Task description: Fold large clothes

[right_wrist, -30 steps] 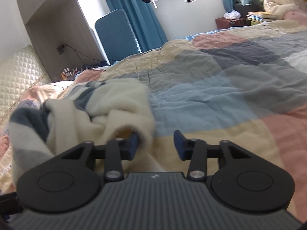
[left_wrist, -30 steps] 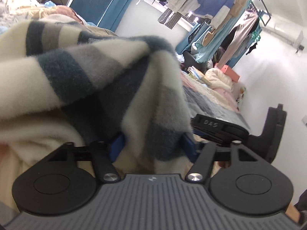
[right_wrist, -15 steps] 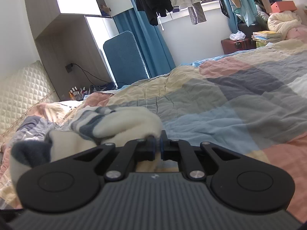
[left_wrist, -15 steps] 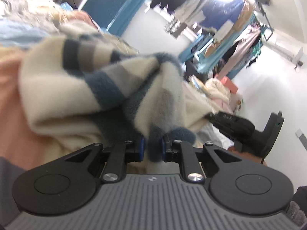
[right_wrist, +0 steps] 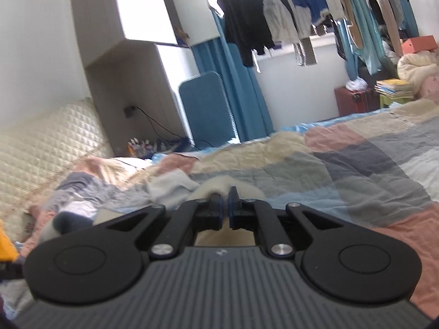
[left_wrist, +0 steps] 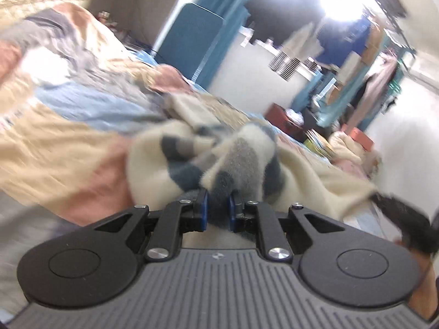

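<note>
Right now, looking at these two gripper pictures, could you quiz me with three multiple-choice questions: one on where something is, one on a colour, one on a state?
1. Where does the striped fleece garment mostly lie?
A. on the patchwork quilt
B. on the clothes rail
C. on the floor

2. What colour are the curtains by the window?
A. red
B. blue
C. yellow

3. What is the left gripper doing?
A. standing wide open and empty
B. holding a book
C. pinching a fold of the garment

Answers:
1 A: its bulk rests on the patchwork quilt.
2 B: they hang blue beside the sill.
3 C: its blue pads press grey fleece between them.
</note>
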{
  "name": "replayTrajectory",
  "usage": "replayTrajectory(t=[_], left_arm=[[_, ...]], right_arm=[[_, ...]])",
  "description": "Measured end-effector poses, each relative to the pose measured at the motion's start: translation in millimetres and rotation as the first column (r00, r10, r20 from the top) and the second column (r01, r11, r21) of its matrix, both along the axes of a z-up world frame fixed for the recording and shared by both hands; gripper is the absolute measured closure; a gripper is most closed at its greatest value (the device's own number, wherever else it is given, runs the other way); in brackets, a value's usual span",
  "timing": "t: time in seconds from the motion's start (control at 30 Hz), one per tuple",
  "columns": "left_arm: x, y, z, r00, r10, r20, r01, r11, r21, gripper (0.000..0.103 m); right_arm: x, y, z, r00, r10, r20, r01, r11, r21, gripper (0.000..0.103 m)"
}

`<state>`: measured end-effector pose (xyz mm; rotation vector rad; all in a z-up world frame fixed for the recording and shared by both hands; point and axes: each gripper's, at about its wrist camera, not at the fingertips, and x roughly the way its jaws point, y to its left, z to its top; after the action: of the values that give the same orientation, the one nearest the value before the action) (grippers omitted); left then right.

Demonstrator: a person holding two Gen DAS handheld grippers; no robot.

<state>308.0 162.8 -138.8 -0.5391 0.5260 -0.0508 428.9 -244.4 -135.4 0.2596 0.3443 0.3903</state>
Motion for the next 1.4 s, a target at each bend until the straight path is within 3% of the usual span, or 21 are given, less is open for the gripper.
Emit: replayTrajectory(t=[0.17, 0.27, 0.37, 0.5, 0.63, 0.7, 0.77, 0.8, 0.83, 0.97, 1.07, 1.2, 1.27, 1.4], left_arm=[[-9, 44, 51, 0.996, 0.089, 0.025, -0.092, 0.989, 0.116, 0.087], [3, 63, 55, 0.988, 0.151, -0.028, -0.144, 0.974, 0.173, 0.086], [25, 74, 27, 0.972, 0.204, -0.119, -0.175, 0.961, 0.216, 0.086], [50, 78, -27, 0.932, 0.273, -0.239, -0.21, 0.943, 0.259, 0.086], [51, 82, -45, 0.914, 0.3, -0.273, -0.24, 0.943, 0.231, 0.085], [48, 75, -38, 0.912, 0.301, -0.278, -0.227, 0.936, 0.268, 0.076], [42, 61, -31, 0.906, 0.309, -0.291, -0.217, 0.927, 0.307, 0.058], [37, 57, -25, 0.905, 0.309, -0.292, -0.214, 0.924, 0.316, 0.041], [29, 50, -21, 0.908, 0.311, -0.281, -0.215, 0.921, 0.325, 0.032], [-6, 29, 7, 0.9, 0.383, -0.207, -0.292, 0.883, 0.367, 0.022], [-29, 9, 23, 0.923, 0.335, -0.187, -0.269, 0.913, 0.307, 0.022], [-44, -43, 33, 0.964, 0.2, -0.177, -0.147, 0.951, 0.273, 0.022], [-43, -73, 28, 0.971, 0.137, -0.195, -0.079, 0.957, 0.28, 0.022], [-32, -124, 5, 0.967, 0.062, -0.247, 0.016, 0.954, 0.301, 0.022]], right_arm=[[-30, 6, 8, 0.998, 0.06, -0.003, -0.06, 0.997, 0.048, 0.096], [-36, 20, 2, 0.991, 0.114, -0.064, -0.112, 0.993, 0.021, 0.096], [-28, 29, -15, 0.972, 0.181, -0.149, -0.178, 0.984, 0.03, 0.096], [-18, 44, -43, 0.949, 0.215, -0.231, -0.224, 0.975, -0.012, 0.096], [-15, 51, -63, 0.922, 0.248, -0.297, -0.257, 0.966, 0.01, 0.096], [-11, 49, -68, 0.914, 0.257, -0.315, -0.256, 0.966, 0.044, 0.096], [-9, 48, -69, 0.913, 0.262, -0.313, -0.257, 0.965, 0.056, 0.096], [-9, 45, -70, 0.913, 0.262, -0.312, -0.254, 0.965, 0.069, 0.095], [-8, 43, -70, 0.912, 0.264, -0.315, -0.25, 0.964, 0.085, 0.095], [-12, 35, -71, 0.906, 0.269, -0.326, -0.239, 0.962, 0.13, 0.093], [-16, 34, -69, 0.91, 0.262, -0.321, -0.238, 0.965, 0.113, 0.093], [-23, 33, -67, 0.914, 0.248, -0.321, -0.23, 0.969, 0.093, 0.092], [-25, 31, -65, 0.913, 0.25, -0.324, -0.232, 0.968, 0.092, 0.092], [-36, 28, -57, 0.921, 0.23, -0.315, -0.222, 0.973, 0.06, 0.077]])
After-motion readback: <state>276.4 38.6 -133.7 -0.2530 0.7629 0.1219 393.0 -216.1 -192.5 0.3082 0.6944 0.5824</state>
